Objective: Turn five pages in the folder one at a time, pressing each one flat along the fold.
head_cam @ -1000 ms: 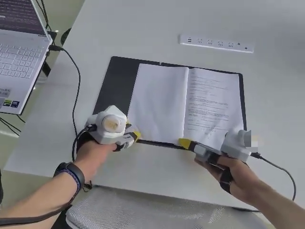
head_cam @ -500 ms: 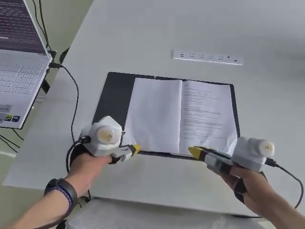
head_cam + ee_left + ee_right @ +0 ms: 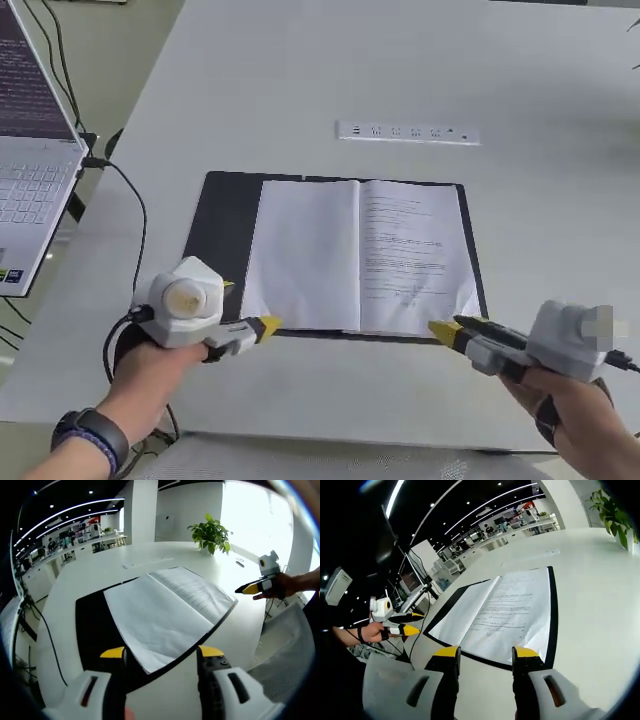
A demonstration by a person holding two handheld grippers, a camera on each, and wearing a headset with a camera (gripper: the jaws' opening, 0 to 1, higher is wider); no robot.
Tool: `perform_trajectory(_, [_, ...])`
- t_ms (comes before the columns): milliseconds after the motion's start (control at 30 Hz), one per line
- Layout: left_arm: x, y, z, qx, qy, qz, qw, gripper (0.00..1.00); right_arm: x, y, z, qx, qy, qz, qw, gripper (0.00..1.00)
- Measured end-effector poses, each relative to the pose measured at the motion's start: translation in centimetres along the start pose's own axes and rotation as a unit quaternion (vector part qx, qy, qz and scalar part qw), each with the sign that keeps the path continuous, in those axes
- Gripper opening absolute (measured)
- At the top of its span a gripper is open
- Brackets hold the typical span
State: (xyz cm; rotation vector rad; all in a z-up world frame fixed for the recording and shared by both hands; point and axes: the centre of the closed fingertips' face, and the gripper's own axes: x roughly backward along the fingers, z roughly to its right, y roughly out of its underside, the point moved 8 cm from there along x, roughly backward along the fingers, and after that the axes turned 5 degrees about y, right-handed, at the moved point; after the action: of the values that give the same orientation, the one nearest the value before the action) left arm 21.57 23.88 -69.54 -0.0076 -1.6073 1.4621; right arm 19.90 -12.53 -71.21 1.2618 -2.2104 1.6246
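Note:
A black folder [image 3: 220,235] lies open on the white table, with a blank page [image 3: 305,255] on the left and a printed page [image 3: 415,250] on the right, both flat. My left gripper [image 3: 265,326] hovers just off the folder's front left corner, open with nothing between its fingers [image 3: 161,652]. Just in front of the printed page's near corner, my right gripper [image 3: 446,330] is open too and holds nothing [image 3: 486,651]. The left gripper view looks across the blank page [image 3: 155,620]. The right gripper view looks across the printed page [image 3: 515,607].
A laptop [image 3: 25,190] stands at the left edge with a black cable [image 3: 135,220] running past the folder. A white power strip [image 3: 408,133] lies behind the folder. A mesh chair [image 3: 300,460] sits under the table's front edge. A potted plant [image 3: 210,532] stands on the far side.
Both grippers have drawn back from the folder's front edge toward the person. The right one has left the fold and shifted right. The head camera has also moved.

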Motion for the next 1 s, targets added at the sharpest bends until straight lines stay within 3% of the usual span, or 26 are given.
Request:
perform_trajectory(167, [1.5, -0.4, -0.3, 0.015, 0.000, 0.022, 0.9996, 0.62, 2.1, -0.6, 0.7, 0.023, 0.020, 0.005, 0.9995, 0.49])
perform_trajectory(400, [4.1, -1.0, -0.7, 0.011, -0.011, 0.032, 0.9994, 0.64, 5.3, -2.6, 1.1, 0.048, 0.051, 0.044, 0.9965, 0.61])
perform_trajectory(600, [5.9, -1.6, 0.4, 0.014, -0.015, 0.044, 0.9988, 0.65, 7.7, -3.0, 0.9, 0.071, 0.076, 0.060, 0.9927, 0.66])
perform_trajectory(800, [6.5, -1.5, 1.5, 0.017, -0.012, 0.046, 0.9987, 0.66, 8.4, -1.7, 0.7, 0.067, 0.086, 0.057, 0.9924, 0.67])
perform_trajectory(1000, [6.5, -1.5, 1.8, 0.018, -0.010, 0.047, 0.9987, 0.67, 8.2, -1.1, 0.2, 0.078, 0.086, 0.045, 0.9923, 0.68])
